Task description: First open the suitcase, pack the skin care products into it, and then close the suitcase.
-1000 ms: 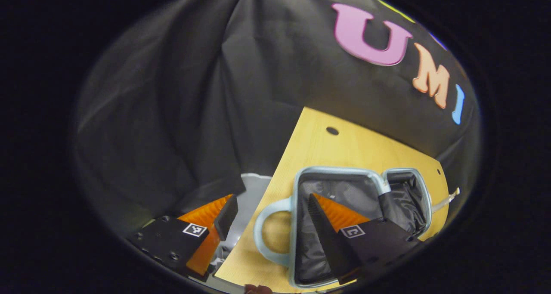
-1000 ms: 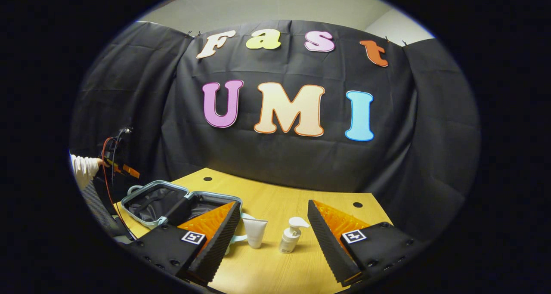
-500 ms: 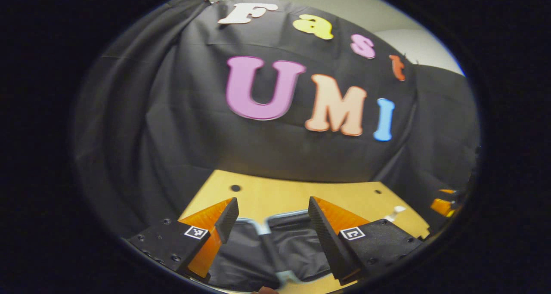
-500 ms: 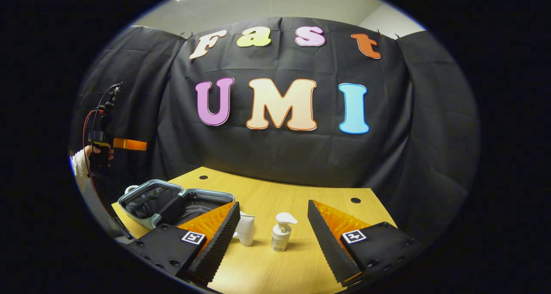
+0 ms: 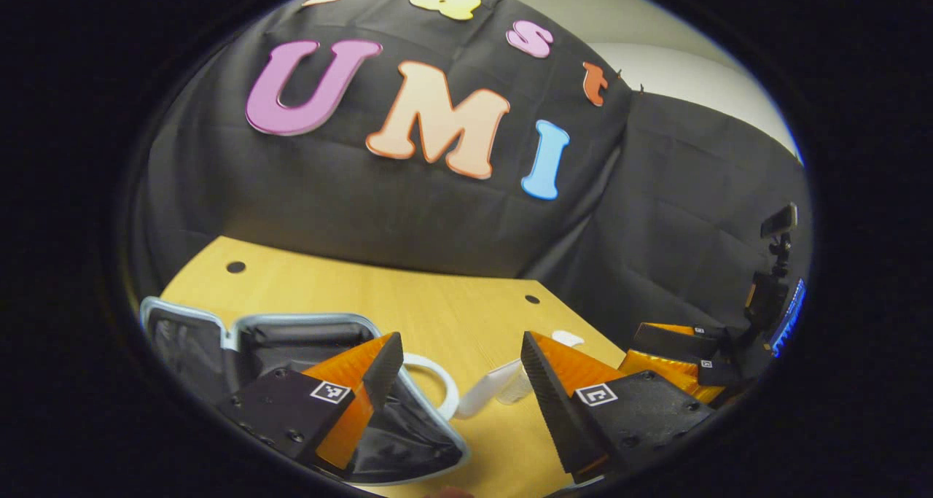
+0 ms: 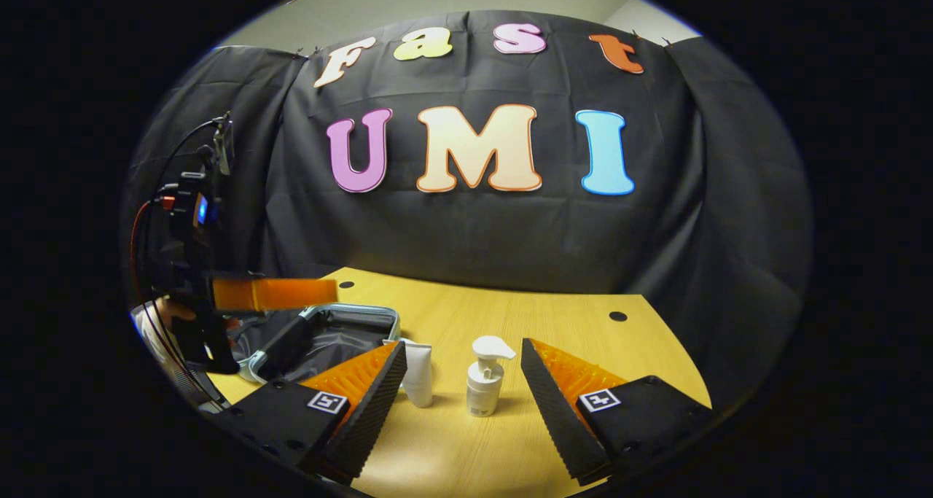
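The light-blue suitcase (image 5: 299,317) lies open on the wooden table, its black lining showing, at the lower left of the left gripper view. My left gripper (image 5: 459,341) hovers open over its handle end, nothing between the fingers. A white tube (image 5: 488,388) lies just past the handle. In the right gripper view the tube (image 6: 418,381) and a white pump bottle (image 6: 485,381) stand upright side by side, right of the suitcase (image 6: 328,341). My right gripper (image 6: 463,348) is open, with the bottle ahead between its fingers, not touching. The left gripper (image 6: 321,294) hangs above the suitcase.
The table (image 6: 554,316) has small round holes near its far edge and bare wood to the right of the bottle. A hand (image 6: 168,312) holds the left gripper at the left edge. The right gripper (image 5: 674,345) shows low at the right beyond the table corner.
My left gripper has swung up and to the right, from looking down into the suitcase to facing across the table. My right gripper has come a little nearer the bottle and tube.
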Tool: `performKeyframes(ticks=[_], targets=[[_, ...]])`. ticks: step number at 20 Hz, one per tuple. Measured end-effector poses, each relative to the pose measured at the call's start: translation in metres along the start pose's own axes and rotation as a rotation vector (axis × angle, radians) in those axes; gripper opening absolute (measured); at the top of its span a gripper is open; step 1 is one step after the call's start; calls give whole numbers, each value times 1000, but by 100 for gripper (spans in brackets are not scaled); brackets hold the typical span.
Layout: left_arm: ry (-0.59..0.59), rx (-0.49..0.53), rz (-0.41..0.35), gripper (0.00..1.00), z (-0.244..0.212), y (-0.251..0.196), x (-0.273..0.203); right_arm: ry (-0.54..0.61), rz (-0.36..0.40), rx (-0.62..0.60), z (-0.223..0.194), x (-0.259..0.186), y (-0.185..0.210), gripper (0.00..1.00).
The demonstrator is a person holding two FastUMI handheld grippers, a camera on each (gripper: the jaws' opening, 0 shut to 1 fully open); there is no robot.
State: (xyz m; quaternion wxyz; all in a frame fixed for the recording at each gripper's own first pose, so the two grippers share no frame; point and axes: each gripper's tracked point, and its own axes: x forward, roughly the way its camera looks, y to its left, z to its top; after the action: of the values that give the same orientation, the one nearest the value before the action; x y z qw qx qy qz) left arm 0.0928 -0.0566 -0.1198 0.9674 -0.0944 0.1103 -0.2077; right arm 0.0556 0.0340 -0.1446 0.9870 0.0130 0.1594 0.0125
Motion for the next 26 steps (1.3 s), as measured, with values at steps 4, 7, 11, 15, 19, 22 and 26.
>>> performKeyframes(ticks=[4,7,11,15,19,22,26], targets=[[88,-15,-20,96,-61,-17,40,46,-21,0,-39,21,-16,99],[131,-9,-10,96,-90,-17,60,84,-21,26,-67,38,-22,99],[161,-17,-11,94,-108,-18,79,122,-19,20,-90,53,-21,100],[176,-7,-9,63,-116,-13,88,139,-12,32,-104,65,-22,99],[149,-8,3,35,-102,-5,84,155,-3,43,-115,90,-25,99],[129,-50,0,30,-84,-3,79,159,5,44,-122,111,-24,99],[117,-59,2,31,-48,1,56,162,15,75,-128,132,-22,99]])
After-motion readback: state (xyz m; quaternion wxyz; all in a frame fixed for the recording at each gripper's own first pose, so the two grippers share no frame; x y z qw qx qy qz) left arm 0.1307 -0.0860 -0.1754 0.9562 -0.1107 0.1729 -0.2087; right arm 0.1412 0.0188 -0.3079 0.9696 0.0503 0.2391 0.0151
